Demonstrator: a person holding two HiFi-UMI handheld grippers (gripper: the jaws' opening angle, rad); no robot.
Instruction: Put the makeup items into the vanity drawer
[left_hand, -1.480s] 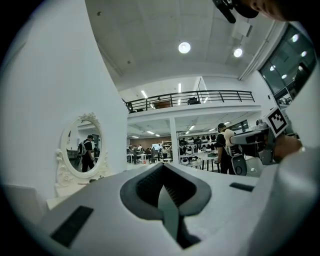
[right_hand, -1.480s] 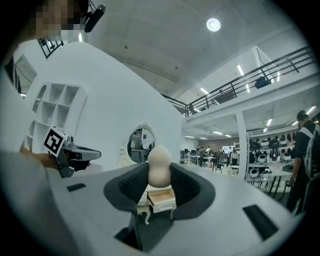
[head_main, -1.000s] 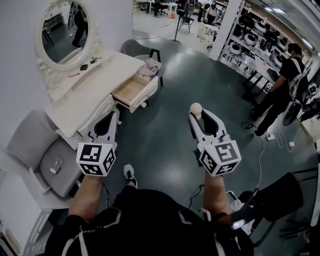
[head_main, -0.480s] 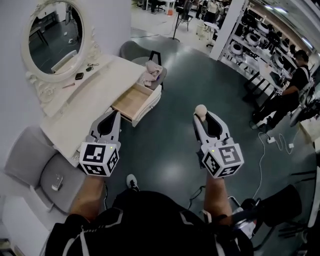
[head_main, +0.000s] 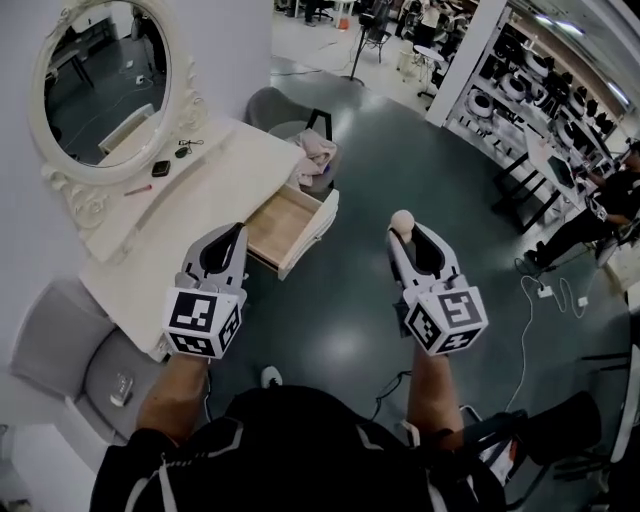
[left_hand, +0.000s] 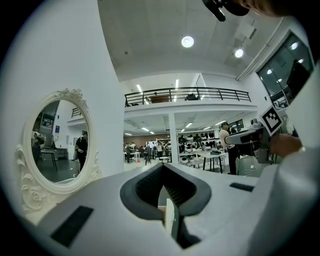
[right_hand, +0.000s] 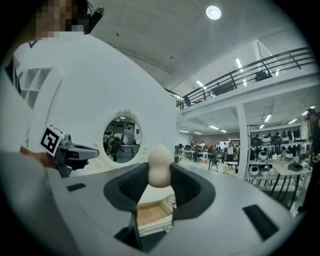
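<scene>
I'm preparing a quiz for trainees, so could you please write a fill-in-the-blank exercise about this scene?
The right gripper is clamped on a beige makeup ____.
The left gripper holds ____.
The vanity drawer stands ____.
Missing words: sponge; nothing; open.

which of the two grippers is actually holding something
The right gripper: its jaws pinch a beige makeup sponge. The left gripper has its jaws shut together with nothing between them.
</scene>
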